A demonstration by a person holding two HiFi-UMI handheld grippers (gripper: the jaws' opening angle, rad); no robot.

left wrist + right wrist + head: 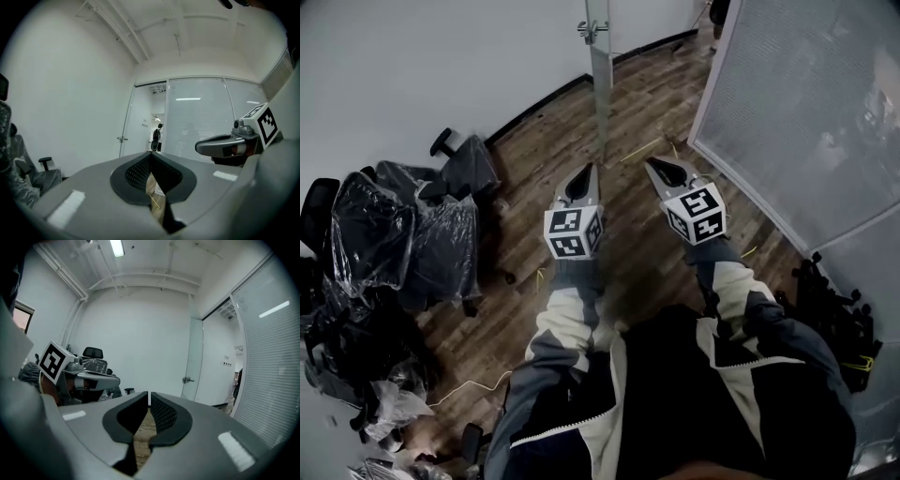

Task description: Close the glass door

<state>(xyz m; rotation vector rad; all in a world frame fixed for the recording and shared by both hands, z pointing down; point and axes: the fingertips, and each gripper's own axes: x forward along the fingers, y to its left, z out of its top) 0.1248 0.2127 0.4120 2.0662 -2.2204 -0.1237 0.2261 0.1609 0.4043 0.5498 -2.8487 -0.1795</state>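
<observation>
Wooden floor boards are seen beneath both tools, which are held out side by side and roughly level. The left tool is closed, its jaws pressed together at the tips with nothing between them. The right tool is likewise drawn together, only a hairline slit being left at the tips, and nothing is gripped. Neither tool is touching anything.

The glass door is found straight ahead of the left tool, standing open and seen nearly edge-on from the head view, with its metal handle near the top of the frame. In the right gripper view the same door leaf is shown beside the white wall, the opening lying to its right. A person is seen standing in the passage beyond that opening.

The way to the door is left free on the floor, apart from a thin yellow strip lying near its foot. A frosted partition is set along the right. Office chairs wrapped in plastic are crowded against the wall on the left, and a white cable is trailed out from them. At the right, below the partition, a black heap is piled; it appears to be chair parts, though this cannot be made out for certain.
</observation>
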